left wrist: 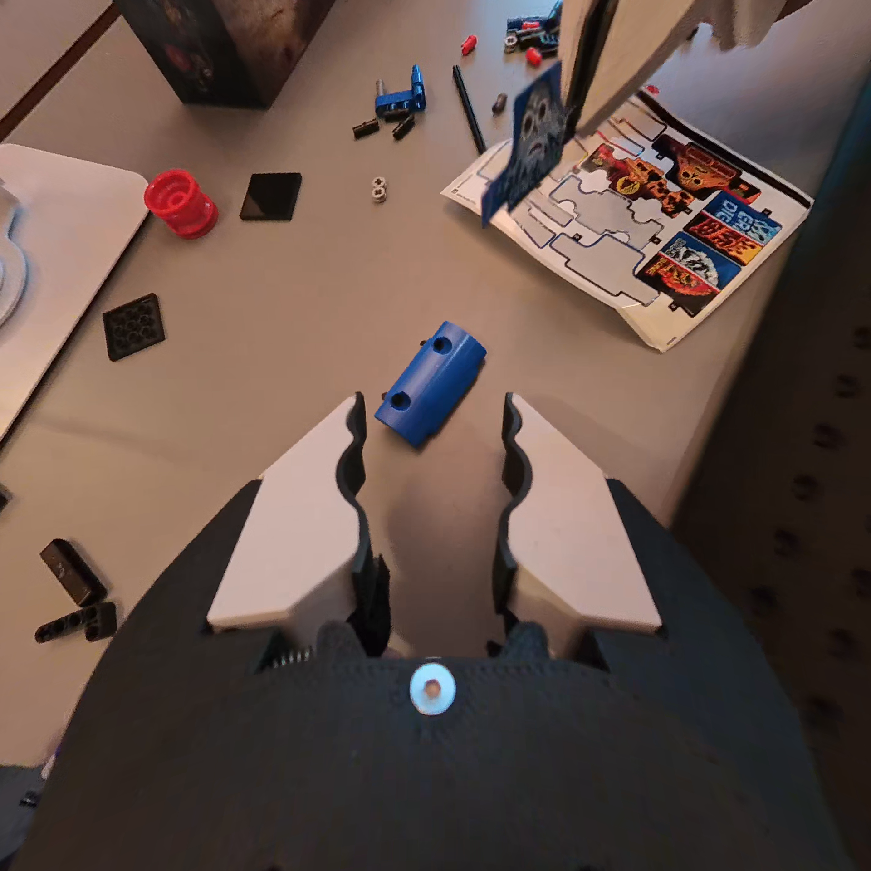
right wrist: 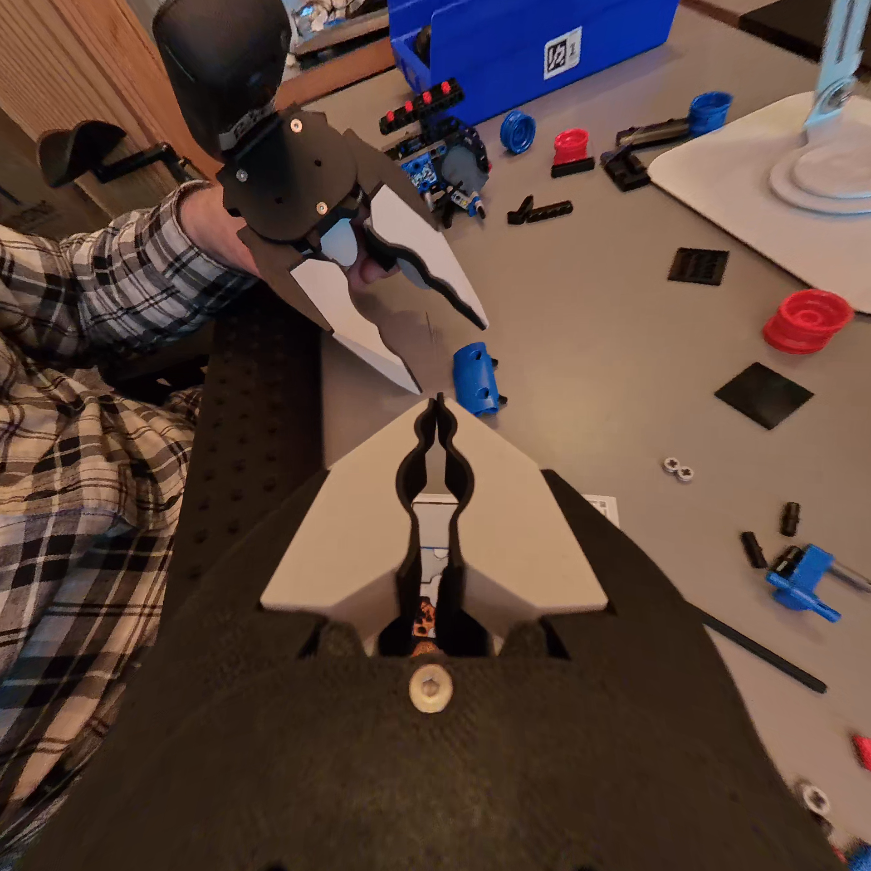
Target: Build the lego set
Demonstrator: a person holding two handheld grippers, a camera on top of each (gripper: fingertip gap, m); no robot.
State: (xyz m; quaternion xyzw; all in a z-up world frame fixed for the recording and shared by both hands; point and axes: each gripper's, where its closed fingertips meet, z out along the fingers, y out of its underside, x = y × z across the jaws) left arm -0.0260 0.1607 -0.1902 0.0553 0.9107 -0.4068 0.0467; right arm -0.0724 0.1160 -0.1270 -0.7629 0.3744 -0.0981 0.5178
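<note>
- On the grey table [left wrist: 283, 283], the left gripper [left wrist: 433, 400] hangs released, fingers spread, just near of the blue panel [left wrist: 431, 382].
- Right gripper [right wrist: 436, 400], clenched, pinches a blue sticker [left wrist: 528, 155] above the sticker sheet [left wrist: 627, 226], far right.
- The sticker looks light, floppy and tacky: grip its edge.

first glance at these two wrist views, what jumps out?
The blue curved panel lying on the grey table, just ahead of the open left gripper. Farther right, the right gripper is shut on a blue sticker, lifted above the sticker sheet. Also eye-catching: the red wheel hub at the left, beside a flat black tile.
</note>
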